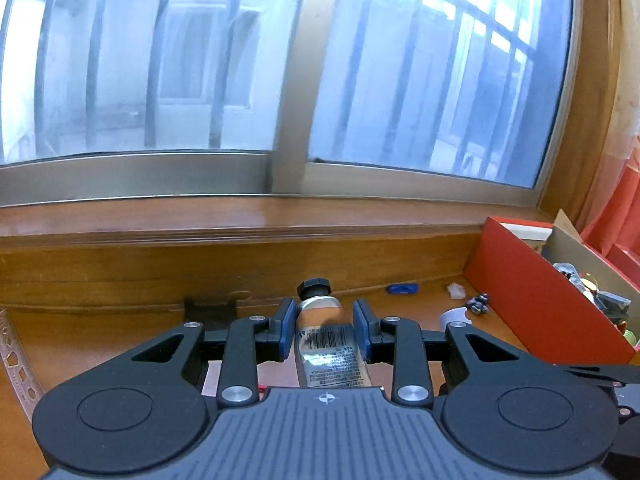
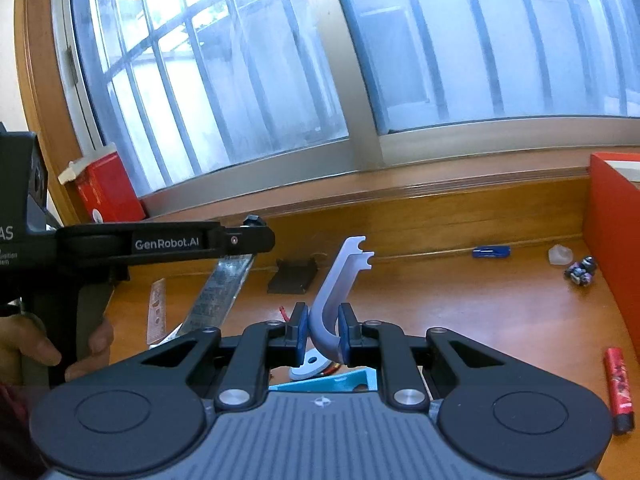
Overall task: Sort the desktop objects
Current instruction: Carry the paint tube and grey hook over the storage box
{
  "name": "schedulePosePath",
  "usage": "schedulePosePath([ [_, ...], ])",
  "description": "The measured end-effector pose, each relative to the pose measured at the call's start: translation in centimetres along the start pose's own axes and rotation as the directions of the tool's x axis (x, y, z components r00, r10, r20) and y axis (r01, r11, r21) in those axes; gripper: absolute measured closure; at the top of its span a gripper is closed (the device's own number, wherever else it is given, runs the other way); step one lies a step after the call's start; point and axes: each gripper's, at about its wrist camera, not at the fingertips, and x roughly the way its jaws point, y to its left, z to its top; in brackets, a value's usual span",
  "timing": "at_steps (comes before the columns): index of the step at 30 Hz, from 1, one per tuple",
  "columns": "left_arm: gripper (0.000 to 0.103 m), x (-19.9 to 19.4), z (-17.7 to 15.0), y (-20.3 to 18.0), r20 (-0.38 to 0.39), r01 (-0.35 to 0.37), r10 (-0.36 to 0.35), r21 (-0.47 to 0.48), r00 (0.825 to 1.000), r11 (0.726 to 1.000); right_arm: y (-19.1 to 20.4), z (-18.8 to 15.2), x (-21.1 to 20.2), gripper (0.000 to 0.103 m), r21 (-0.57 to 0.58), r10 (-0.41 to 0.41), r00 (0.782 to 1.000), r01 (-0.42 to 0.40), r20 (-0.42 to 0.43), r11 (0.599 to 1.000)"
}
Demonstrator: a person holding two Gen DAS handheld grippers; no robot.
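- Silver metal tube (image 1: pixel 326 332) with a black cap and barcode is sitting clamped between my left gripper's (image 1: pixel 322 330) blue pads, raised above the wooden desk (image 1: pixel 120 332).
- Grey curved plastic hook (image 2: pixel 334 300) is standing pinched in my right gripper (image 2: pixel 323 334), over the desk.
- Red box (image 1: pixel 536 296) is lying open just to the right, with a blue clip (image 1: pixel 402 289) near the wall.

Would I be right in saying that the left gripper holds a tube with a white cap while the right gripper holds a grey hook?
Not quite: the tube in the left gripper has a black cap, not a white one, as the left wrist view shows. The right gripper does hold a grey hook.
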Motion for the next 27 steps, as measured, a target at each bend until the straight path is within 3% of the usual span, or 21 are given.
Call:
schedulePosePath([
  [5, 0.071, -0.4, 0.1, -2.5, 0.004, 0.003, -0.003, 0.017, 1.0, 1.0, -1.8, 0.2, -2.2, 0.085, -0.002, -0.001, 1.0, 0.001, -0.002, 1.0],
  [15, 0.071, 2.4, 0.3, -8.0, -0.026, 0.005, -0.004, 0.016, 1.0, 1.0, -7.1, 2.2, -6.7, 0.085, 0.019, -0.005, 0.999, 0.005, 0.031, 1.0],
  [27, 0.071, 3.7, 1.4, -13.4, 0.002, -0.012, 0.012, 0.04, 1.0, 0.999, -11.8, 4.0, -9.8, 0.085, -0.002, 0.022, 0.997, -0.022, 0.074, 1.0],
])
